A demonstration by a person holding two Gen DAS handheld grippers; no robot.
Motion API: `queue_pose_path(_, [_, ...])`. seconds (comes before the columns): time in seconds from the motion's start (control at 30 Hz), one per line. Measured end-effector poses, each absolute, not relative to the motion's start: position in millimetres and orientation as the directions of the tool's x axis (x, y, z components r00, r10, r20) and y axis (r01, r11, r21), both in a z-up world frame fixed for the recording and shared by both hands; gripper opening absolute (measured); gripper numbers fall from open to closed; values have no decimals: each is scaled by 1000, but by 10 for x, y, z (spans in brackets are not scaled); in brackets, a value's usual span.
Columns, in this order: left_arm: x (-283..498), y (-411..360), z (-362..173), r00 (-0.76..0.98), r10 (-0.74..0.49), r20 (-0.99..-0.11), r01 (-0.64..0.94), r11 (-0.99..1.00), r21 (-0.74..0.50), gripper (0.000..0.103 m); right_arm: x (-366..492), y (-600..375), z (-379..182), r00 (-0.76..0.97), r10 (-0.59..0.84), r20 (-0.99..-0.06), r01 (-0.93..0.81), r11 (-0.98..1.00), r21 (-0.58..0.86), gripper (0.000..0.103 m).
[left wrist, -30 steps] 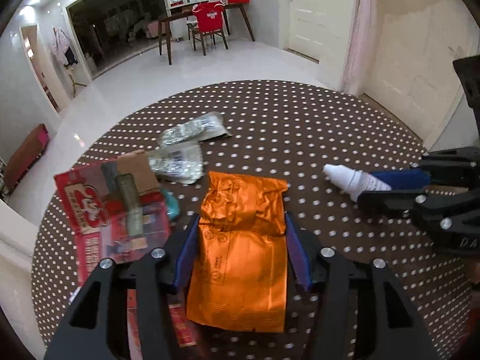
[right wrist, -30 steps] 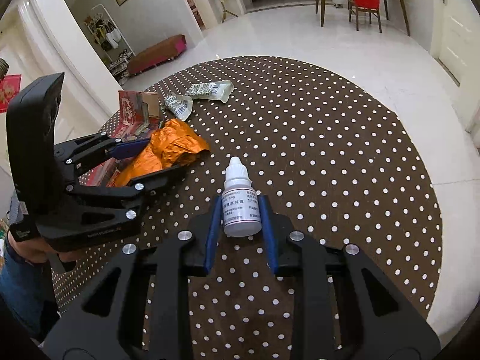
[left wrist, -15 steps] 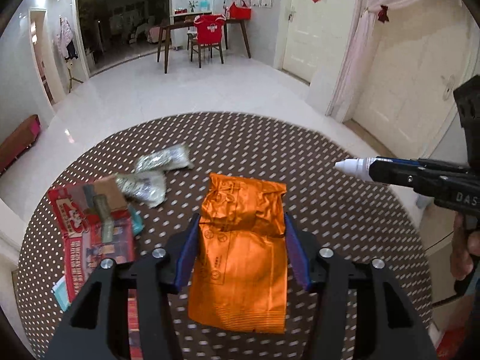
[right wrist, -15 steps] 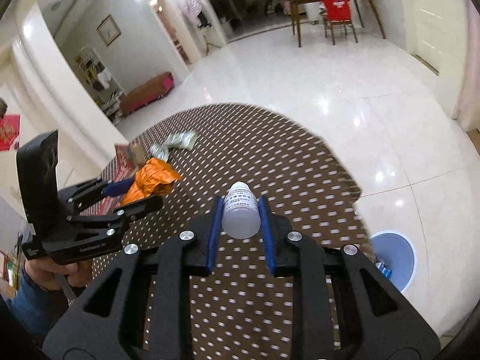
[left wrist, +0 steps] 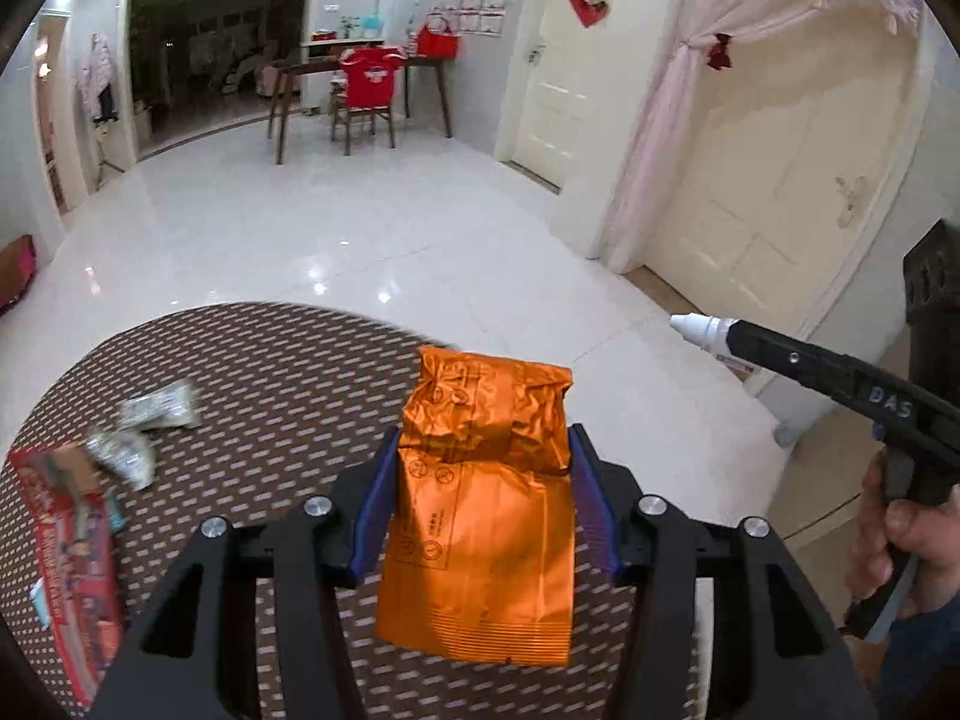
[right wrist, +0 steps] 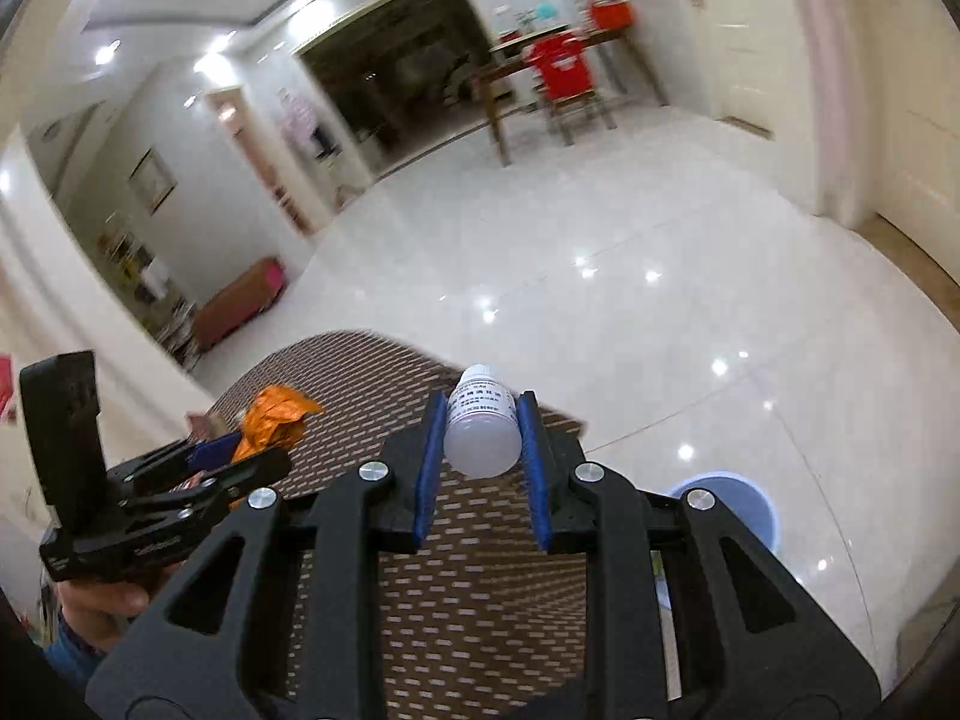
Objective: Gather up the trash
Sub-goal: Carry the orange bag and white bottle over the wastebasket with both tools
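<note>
Both hands are loaded: the right tongs [right wrist: 477, 420] are clamped on the small white dropper bottle [right wrist: 482, 431], cap pointing forward, and the blue bin [right wrist: 741, 501] sits on the floor down to their right, so the right hand looks nearer it. The left tongs [left wrist: 483, 498] grip the orange foil packet [left wrist: 483, 516] upright above the desk [left wrist: 270, 372], tilted downward.

Orange packet [left wrist: 480, 498], dropper bottle [right wrist: 483, 427] (aloft)

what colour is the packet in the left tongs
Shiny orange foil packet, clearest in the left wrist view.
</note>
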State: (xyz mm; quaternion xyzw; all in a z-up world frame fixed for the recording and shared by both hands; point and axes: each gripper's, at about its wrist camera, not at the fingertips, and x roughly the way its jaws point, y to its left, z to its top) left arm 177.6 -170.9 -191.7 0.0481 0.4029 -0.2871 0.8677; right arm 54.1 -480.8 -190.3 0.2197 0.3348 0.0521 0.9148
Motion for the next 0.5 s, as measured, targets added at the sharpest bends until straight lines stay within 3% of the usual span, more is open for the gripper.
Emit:
queue_pose_path(0.23, [1674,-2511,-2003,433,-505,-747,632,761,-148,53,337,-5522,-2107,771,128,-624,223,863,453,24])
queue_pose_path(0.5, [1747,-3275,-2435,313,-464,-828,684,716,-142,53,301,-5978,-2544,720,99,-687,336,817,469,24])
